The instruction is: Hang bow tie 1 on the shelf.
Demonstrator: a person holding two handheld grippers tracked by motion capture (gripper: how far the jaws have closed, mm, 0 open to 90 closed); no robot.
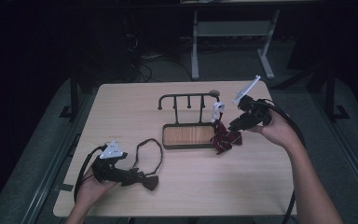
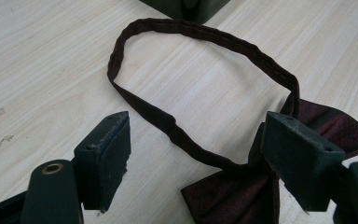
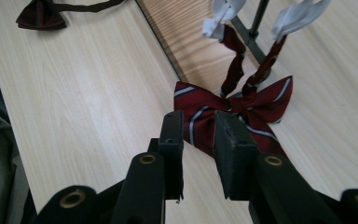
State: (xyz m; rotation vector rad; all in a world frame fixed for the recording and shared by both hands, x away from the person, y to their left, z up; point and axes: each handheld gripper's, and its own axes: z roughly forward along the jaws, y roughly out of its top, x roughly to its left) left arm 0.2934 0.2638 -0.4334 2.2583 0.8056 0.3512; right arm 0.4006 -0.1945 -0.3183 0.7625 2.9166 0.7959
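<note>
The person's right forearm reaches up from five o'clock in the high view, its wrist bent so the right gripper [image 1: 237, 125] points toward nine o'clock at the striped bow tie [image 3: 233, 109]. That tie hangs by white clips from the rack [image 1: 186, 99], beside the wooden tray [image 1: 188, 145]. The jaws stand narrowly parted in front of the tie; contact cannot be made out.

At seven o'clock the left gripper [image 2: 198, 154] lies low, jaws spread wide over the dark bow tie [image 2: 242, 191], whose bow is cut off.
</note>
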